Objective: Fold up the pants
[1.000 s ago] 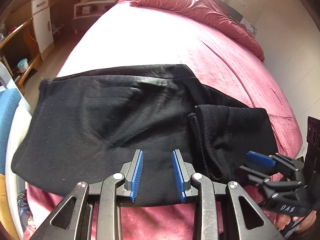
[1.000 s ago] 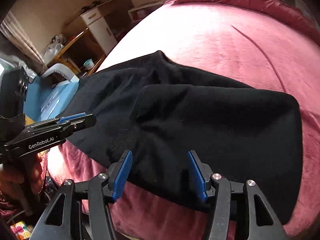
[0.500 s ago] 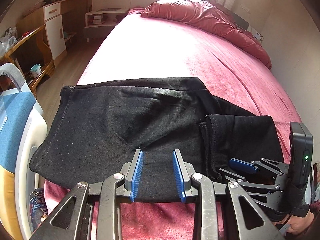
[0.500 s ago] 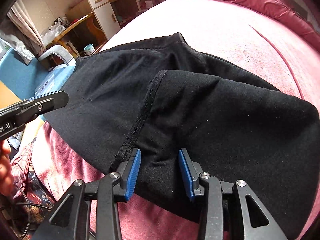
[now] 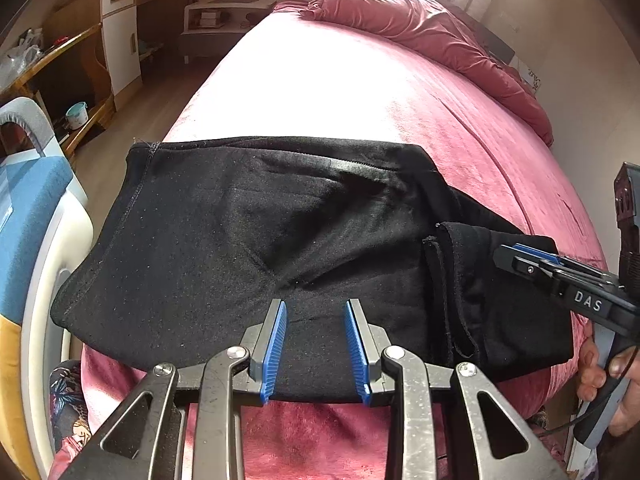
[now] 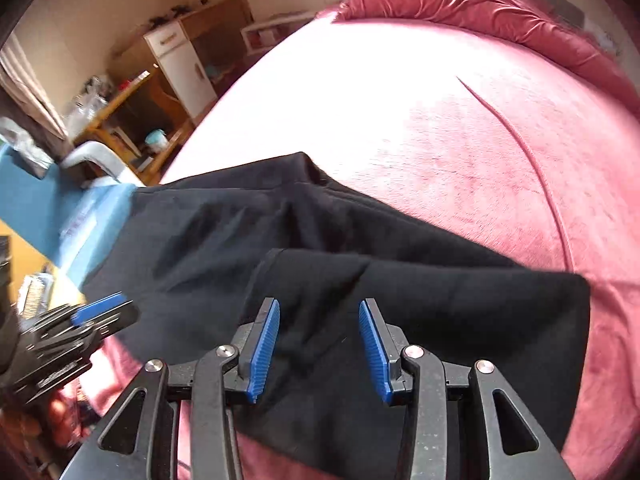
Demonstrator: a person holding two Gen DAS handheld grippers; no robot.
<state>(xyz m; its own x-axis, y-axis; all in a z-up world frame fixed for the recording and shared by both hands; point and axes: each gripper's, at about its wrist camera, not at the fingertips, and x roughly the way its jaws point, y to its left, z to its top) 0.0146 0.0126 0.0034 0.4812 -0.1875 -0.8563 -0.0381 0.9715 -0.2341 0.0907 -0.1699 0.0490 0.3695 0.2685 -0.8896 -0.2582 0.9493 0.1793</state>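
Black pants [image 5: 248, 240] lie folded across the near end of a red bed [image 5: 360, 92]; a folded-over leg end lies on top at the right [image 5: 500, 300]. My left gripper [image 5: 316, 344] is open and empty, just above the pants' near edge. My right gripper [image 6: 320, 344] is open and empty over the folded leg part [image 6: 440, 304]. The right gripper shows in the left wrist view [image 5: 560, 280], beside the pants' right end. The left gripper shows in the right wrist view [image 6: 80, 320] at the pants' left.
A bunched red duvet [image 5: 420, 36] lies at the bed's far end. A blue and white chair [image 5: 36, 208] stands left of the bed. A white cabinet [image 5: 120, 36] and wooden shelves [image 5: 52, 64] line the far left wall.
Both grippers have drawn back from the pants and risen. The right gripper's jaws have opened wider than half a second ago. The pants lie as before.
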